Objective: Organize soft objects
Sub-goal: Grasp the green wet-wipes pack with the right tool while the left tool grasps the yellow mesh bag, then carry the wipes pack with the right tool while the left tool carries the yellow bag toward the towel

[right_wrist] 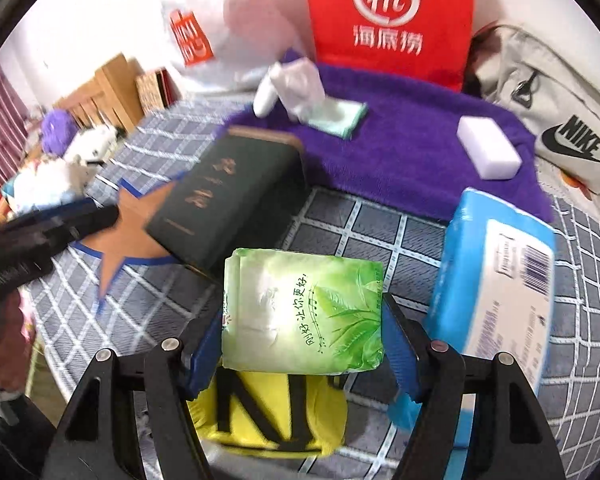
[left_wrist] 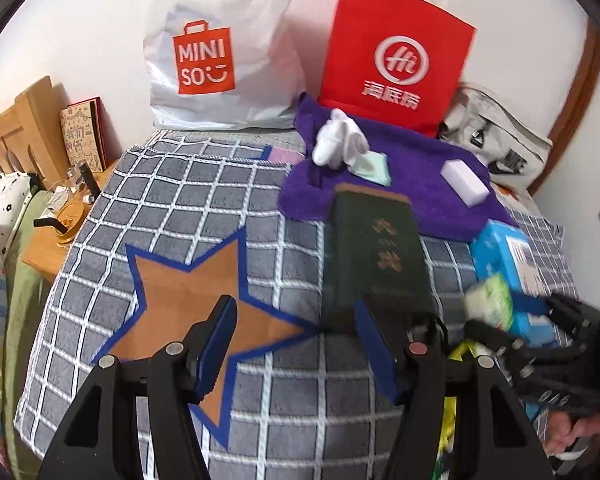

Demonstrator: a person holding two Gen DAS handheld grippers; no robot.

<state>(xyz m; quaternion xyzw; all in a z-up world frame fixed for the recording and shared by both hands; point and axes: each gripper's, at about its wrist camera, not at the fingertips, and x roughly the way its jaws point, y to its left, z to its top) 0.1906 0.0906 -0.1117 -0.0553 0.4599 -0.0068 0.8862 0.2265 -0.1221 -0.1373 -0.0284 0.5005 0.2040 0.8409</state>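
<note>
Nearby, dark book [right_wrist: 228, 204] and blue pack [right_wrist: 496, 280] flank right gripper [right_wrist: 302, 344] pinching green tissue pack [right_wrist: 304, 316]; left gripper [left_wrist: 296, 344] spread

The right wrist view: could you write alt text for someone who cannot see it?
The right gripper clamps a green tissue pack above a checked blanket, with a yellow bag below it. Nearby lie a dark green book, a blue wipes pack and a purple towel holding a white sponge.

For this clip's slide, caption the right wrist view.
Right gripper clamps green tissue pack above a yellow bag.
</note>
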